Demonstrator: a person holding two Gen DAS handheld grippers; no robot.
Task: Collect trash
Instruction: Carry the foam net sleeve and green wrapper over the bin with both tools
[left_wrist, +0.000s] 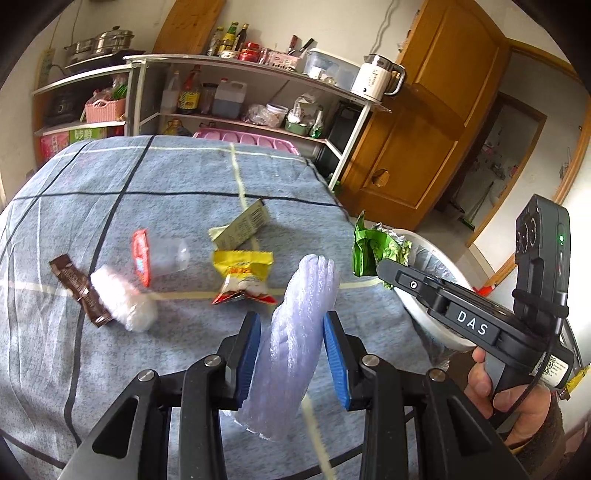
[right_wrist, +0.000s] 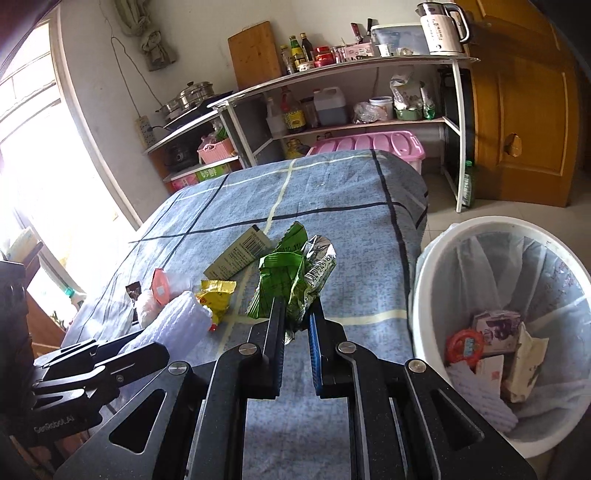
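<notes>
The left gripper (left_wrist: 291, 341) is holding a roll of clear bubble wrap (left_wrist: 299, 332) between its blue pads, the jaws standing partly open around it and the roll sticking up past the fingertips, above the cloth. The right gripper (right_wrist: 298, 325) is pinching a crumpled green wrapper (right_wrist: 286, 280), its jaws nearly together on the foil; the wrapper is hanging above the right edge of the desk (right_wrist: 332, 192), beside the white bin (right_wrist: 421, 295). A hand (left_wrist: 495, 387) is gripping the handle of the right gripper at the right side of the left wrist view.

The desk is wearing a blue checked cloth. Lying on it, toward the middle, are a yellow snack packet (left_wrist: 242, 275), a flat cardboard box (left_wrist: 242, 227) and a clear cup with a red lid (left_wrist: 159, 256). Nearer the left edge, a brown wrapper (left_wrist: 79, 290) is touching a white crumpled wad (left_wrist: 122, 297).

The bin is standing on the floor just beside the desk's right edge, lined with a clear bag and already holding paper, a small box and a red ring.
</notes>
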